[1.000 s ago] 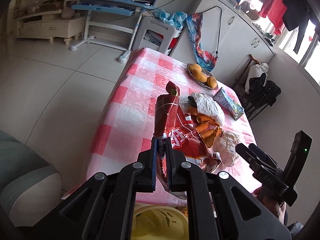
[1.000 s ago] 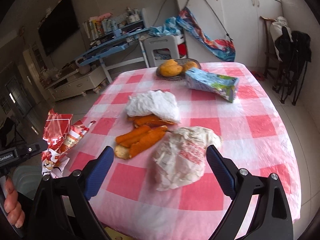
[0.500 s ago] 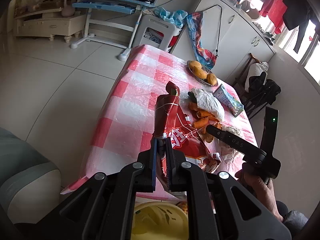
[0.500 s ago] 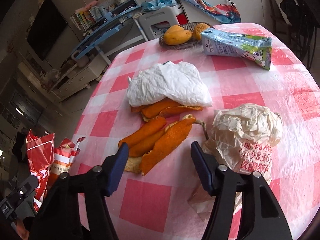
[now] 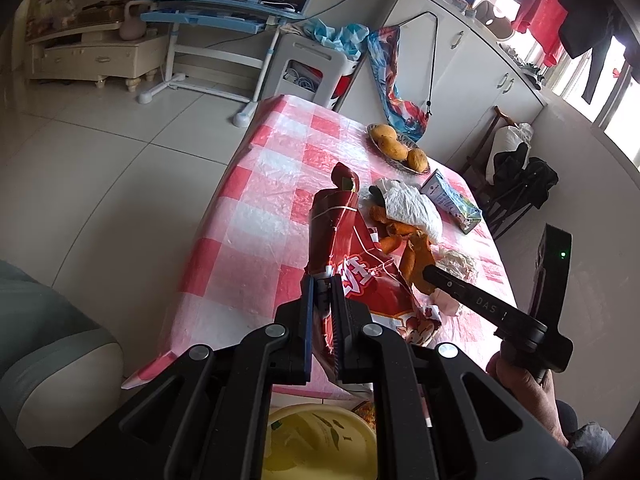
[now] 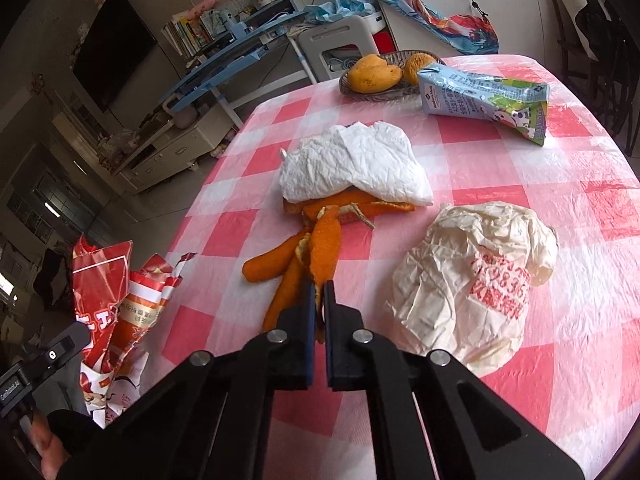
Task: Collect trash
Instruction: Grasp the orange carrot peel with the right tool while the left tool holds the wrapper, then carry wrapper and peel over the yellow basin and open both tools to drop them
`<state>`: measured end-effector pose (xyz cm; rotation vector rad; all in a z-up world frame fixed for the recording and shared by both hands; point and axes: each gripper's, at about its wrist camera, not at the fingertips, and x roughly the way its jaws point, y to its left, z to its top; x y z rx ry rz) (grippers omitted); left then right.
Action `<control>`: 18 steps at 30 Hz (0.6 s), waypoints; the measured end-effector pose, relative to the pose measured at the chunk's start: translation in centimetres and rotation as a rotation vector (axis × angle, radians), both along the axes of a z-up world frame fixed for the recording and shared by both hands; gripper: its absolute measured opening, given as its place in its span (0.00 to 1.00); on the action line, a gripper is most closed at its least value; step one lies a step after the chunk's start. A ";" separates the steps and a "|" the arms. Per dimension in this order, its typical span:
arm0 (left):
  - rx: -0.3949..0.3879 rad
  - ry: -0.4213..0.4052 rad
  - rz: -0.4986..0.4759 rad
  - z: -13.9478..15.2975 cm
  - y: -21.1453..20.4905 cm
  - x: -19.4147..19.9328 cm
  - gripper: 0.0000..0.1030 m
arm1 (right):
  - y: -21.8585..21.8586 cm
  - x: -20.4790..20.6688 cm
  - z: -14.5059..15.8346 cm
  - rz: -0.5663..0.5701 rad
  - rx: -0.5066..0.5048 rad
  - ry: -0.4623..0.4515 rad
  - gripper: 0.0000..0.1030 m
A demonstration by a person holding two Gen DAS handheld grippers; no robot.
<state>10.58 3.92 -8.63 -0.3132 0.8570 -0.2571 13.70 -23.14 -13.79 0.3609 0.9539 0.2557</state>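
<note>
My left gripper (image 5: 323,282) is shut on a red snack bag (image 5: 345,248), holding it off the near left edge of the pink checked table (image 5: 264,200); the same bag (image 6: 108,280) shows at the left of the right wrist view. My right gripper (image 6: 319,286) is shut on the near end of an orange peel (image 6: 316,248) lying mid-table. A crumpled white tissue (image 6: 352,166) covers the peel's far end. To the right lies a crumpled cream paper wrapper (image 6: 476,280) with red print. A flattened milk carton (image 6: 486,98) lies farther back.
A dish of mangoes (image 6: 374,76) stands at the table's far edge. A yellow bin (image 5: 320,440) sits on the floor below my left gripper. A white stool (image 5: 308,68), a blue desk (image 5: 216,16) and white cabinets (image 5: 472,64) stand beyond. A sofa arm (image 5: 48,340) is at left.
My right gripper dropped toward the table, swung left from the paper wrapper to the orange peel, and its jaws went from wide open to shut on the peel. The left gripper kept still with the bag.
</note>
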 end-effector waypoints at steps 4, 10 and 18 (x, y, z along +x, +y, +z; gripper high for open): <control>0.004 -0.013 -0.004 0.3 0.1 -0.6 0.08 | 0.2 -2.0 0.9 0.005 0.036 -0.027 0.04; 0.001 -0.020 0.002 0.5 0.7 -1.9 0.08 | 1.6 -6.0 2.1 0.069 0.052 -0.041 0.04; 0.024 -0.016 0.011 0.1 1.3 -4.3 0.08 | 6.0 -12.7 -0.6 0.248 -0.033 0.081 0.04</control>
